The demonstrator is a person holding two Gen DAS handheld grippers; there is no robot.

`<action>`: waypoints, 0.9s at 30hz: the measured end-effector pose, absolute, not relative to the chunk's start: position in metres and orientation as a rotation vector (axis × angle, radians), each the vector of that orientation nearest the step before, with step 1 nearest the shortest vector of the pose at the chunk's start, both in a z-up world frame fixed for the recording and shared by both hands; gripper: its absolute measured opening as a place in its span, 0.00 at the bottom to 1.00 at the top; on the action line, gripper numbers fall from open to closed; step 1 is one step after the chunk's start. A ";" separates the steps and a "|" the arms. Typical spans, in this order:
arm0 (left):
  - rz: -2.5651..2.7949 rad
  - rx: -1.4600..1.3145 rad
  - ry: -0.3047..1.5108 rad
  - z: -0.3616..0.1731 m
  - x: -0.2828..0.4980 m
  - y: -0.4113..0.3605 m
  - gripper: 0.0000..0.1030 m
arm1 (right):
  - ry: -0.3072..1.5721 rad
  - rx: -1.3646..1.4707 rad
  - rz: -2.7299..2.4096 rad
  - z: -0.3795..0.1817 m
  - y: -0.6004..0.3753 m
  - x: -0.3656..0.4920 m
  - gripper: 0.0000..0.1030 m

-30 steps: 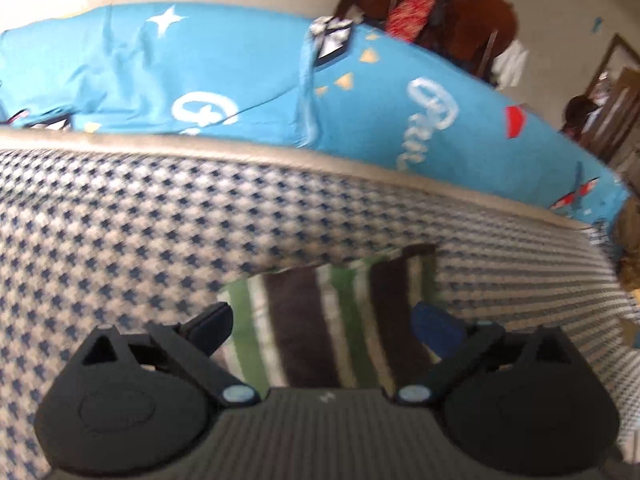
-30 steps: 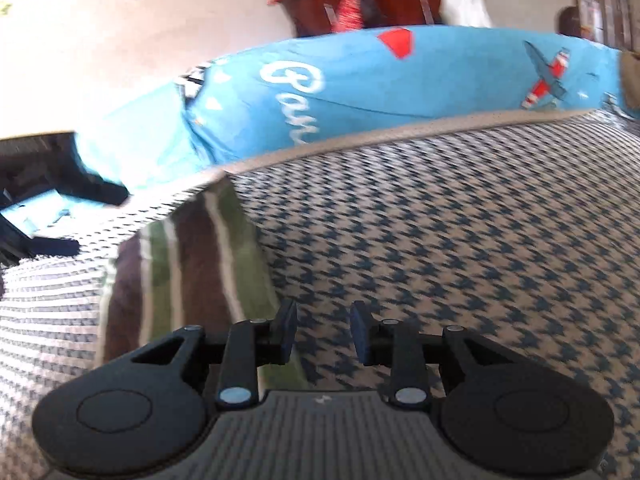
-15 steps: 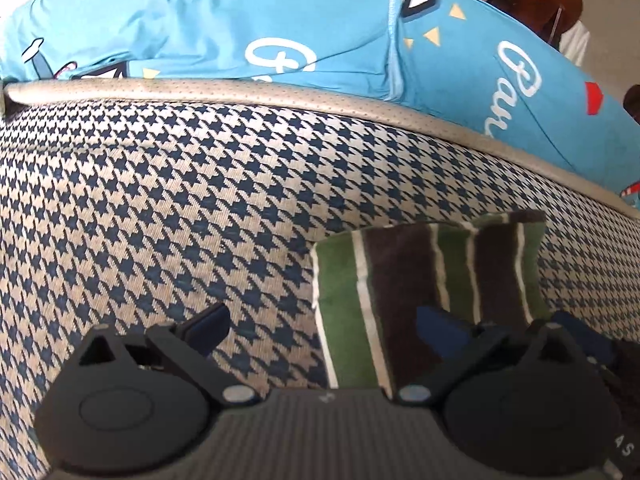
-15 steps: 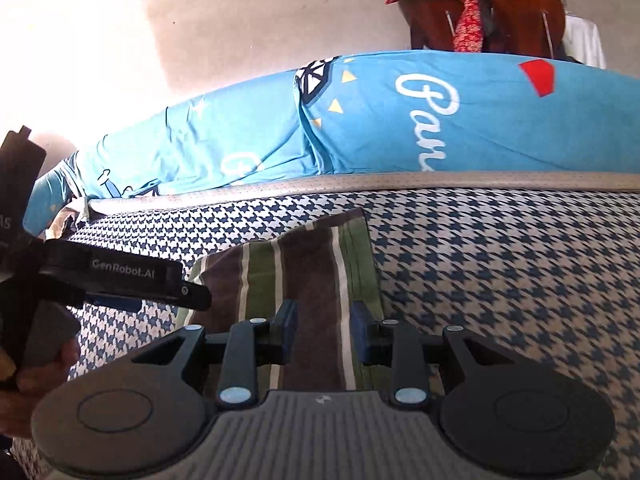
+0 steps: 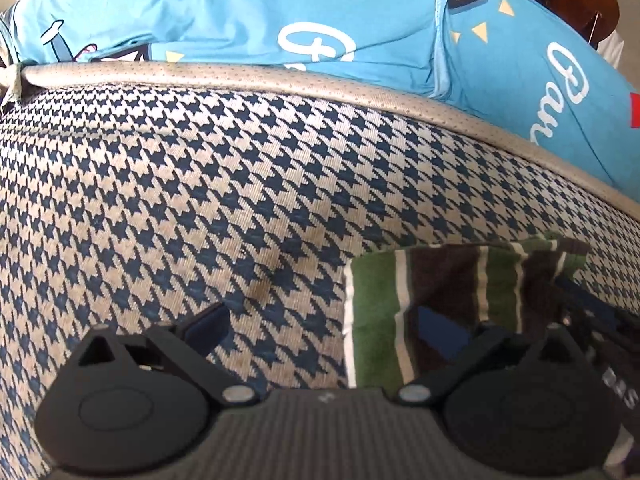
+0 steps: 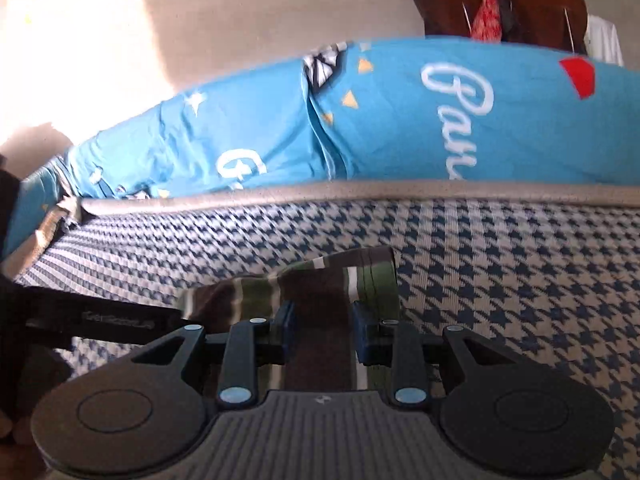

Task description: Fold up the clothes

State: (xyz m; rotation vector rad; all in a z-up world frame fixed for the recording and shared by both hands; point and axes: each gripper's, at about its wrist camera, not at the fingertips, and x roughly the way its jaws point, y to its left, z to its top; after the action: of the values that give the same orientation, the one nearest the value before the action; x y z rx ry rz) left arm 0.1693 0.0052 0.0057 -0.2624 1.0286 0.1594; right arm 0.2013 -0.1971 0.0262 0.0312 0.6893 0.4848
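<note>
— Can you see all of the striped cloth [image 5: 440, 280]?
— No, the left gripper [image 5: 324, 326] covers its near edge, and its right end slips behind the right gripper [image 5: 600, 320], itself cut off by the frame.

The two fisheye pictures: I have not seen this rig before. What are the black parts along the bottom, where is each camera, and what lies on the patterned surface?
No robot here: a person holds a two-finger gripper in each hand, and each gripper carries a camera looking forward along its fingers. The black shapes at the bottom of each picture are that gripper's own body and fingers.

The left wrist view shows the left gripper, open wide and holding nothing; its right finger is over a small folded striped cloth in green, brown and white.

The right wrist view shows the right gripper, open more narrowly, its fingers over the same cloth; whether they touch it I cannot tell. The other gripper's arm reaches in from the left.

The cloth lies on a blue and white houndstooth surface. Behind it are blue printed pillows.
</note>
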 end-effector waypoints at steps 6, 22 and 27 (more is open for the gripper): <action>0.150 -0.229 1.012 0.012 0.166 0.001 1.00 | 0.736 0.090 0.438 0.023 -0.195 0.217 0.29; 0.068 -0.157 0.956 0.030 0.063 -0.027 1.00 | 0.720 0.213 0.357 0.067 -0.254 0.132 0.41; 0.069 -0.187 0.940 0.030 0.036 -0.026 1.00 | 0.730 0.161 0.337 0.065 -0.260 0.101 0.43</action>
State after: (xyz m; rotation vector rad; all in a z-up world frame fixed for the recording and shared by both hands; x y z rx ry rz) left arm 0.0364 -0.0256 0.0300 -0.1874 0.9401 0.0694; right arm 0.1013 -0.2603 0.0646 0.1611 0.7296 0.3365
